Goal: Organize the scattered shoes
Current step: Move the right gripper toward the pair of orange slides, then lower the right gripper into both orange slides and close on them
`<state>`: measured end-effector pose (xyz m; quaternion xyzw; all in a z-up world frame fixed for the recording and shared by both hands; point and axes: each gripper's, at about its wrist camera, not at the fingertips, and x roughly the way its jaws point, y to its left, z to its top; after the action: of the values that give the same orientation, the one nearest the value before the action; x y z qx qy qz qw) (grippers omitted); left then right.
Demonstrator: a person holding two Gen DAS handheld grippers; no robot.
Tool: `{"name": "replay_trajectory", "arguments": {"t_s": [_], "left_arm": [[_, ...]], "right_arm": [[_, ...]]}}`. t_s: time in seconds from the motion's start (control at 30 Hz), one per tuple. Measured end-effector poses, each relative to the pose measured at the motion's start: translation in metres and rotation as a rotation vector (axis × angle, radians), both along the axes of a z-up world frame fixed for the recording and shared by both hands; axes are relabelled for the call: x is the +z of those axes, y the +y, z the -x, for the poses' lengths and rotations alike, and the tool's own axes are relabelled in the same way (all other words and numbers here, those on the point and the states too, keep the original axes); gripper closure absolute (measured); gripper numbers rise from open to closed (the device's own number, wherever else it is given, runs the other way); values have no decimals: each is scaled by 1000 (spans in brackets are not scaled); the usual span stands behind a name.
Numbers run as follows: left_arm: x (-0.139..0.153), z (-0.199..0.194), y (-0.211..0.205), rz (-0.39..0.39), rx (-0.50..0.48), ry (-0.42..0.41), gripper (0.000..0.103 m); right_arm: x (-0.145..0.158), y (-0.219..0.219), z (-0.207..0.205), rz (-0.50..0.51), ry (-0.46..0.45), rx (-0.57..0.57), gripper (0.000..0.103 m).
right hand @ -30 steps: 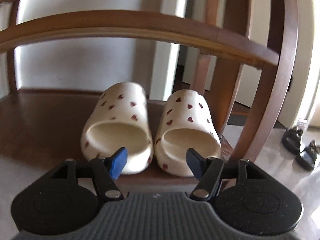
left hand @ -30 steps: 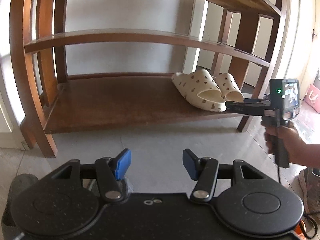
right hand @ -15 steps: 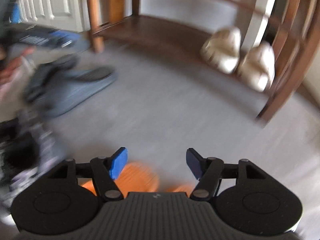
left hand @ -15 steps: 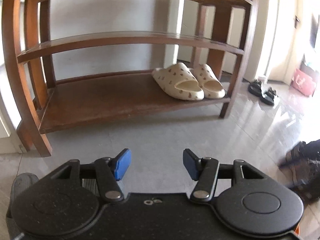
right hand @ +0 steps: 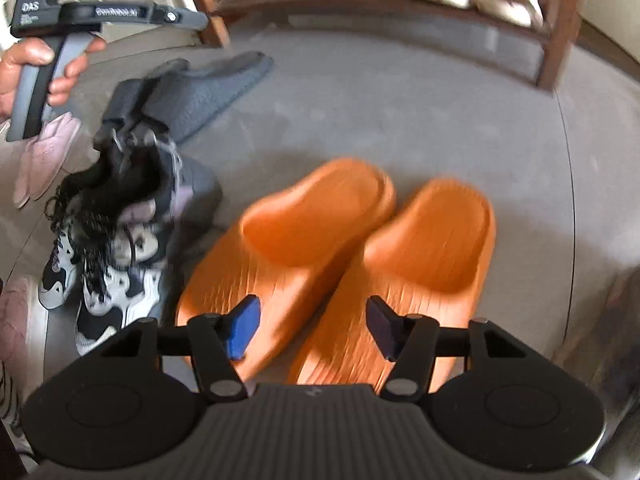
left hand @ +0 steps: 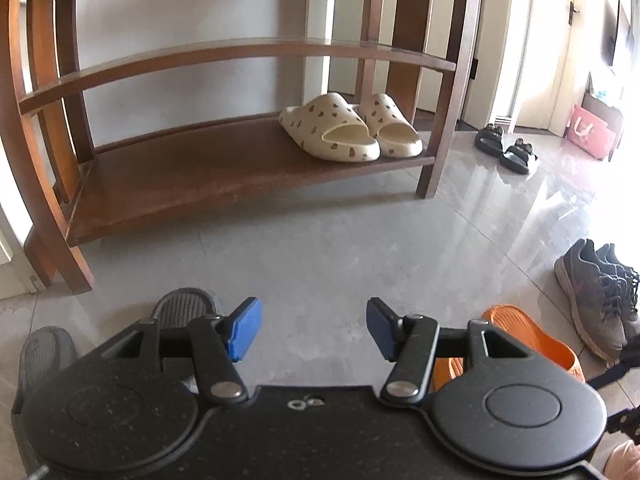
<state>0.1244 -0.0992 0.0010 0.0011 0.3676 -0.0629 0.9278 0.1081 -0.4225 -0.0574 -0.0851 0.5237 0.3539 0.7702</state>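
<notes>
Right gripper is wide open and holds nothing; it hangs just above the heels of the orange slippers, which lie side by side on the floor. Left gripper is also wide open and empty, over bare floor. Far ahead of it, the cream slippers rest on the lowest board of the wooden rack.

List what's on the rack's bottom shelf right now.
Only the cream heart-print slippers, side by side at the right end of the bottom shelf. The rest of that shelf is bare wood. Its far left corner is partly hidden by the rack's posts.
</notes>
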Motion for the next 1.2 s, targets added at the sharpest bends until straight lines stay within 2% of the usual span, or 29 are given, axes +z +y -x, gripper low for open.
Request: {"name": "replay_trajectory", "arguments": {"t_s": [0.07,0.17,0.23,0.33,0.47,0.63,0.73,0.8,0.83,0.9,1.1,1.2], "left_arm": [[-2,-1,-3,-2,-10,7,45],[-3,-1,-8,-1,-20,19,45],[-3,1,-11,-2,-29,22,45],[0,6,-14,-17,-45,8,45],[5,14,-14,-44,-51,-13,45],[5,13,-11,-33,-41,-4,45],[4,12,-10,-25,-37,4,44],[3,12,-9,-20,-34,10,44],[3,12,-9,-18,-33,13,44],[2,11,-8,-13,-30,18,44],[1,9,-5,2,-20,33,44],[2,8,-2,14,-6,33,44]], "right_arm": [[4,-3,-1,-6,-75,-47,40],[12,7,-15,-25,-123,-25,40],[13,16,-30,-17,-87,9,40],[-1,38,-63,23,53,31,39],[-31,53,-93,84,320,-24,38],[-24,58,-75,114,324,15,38],[-28,58,-73,126,360,-10,38],[-36,65,-76,159,383,17,42],[-37,68,-77,172,381,31,46],[-34,73,-76,224,343,109,73],[-28,87,-72,305,236,312,75],[-24,96,-88,326,96,320,80]]}}
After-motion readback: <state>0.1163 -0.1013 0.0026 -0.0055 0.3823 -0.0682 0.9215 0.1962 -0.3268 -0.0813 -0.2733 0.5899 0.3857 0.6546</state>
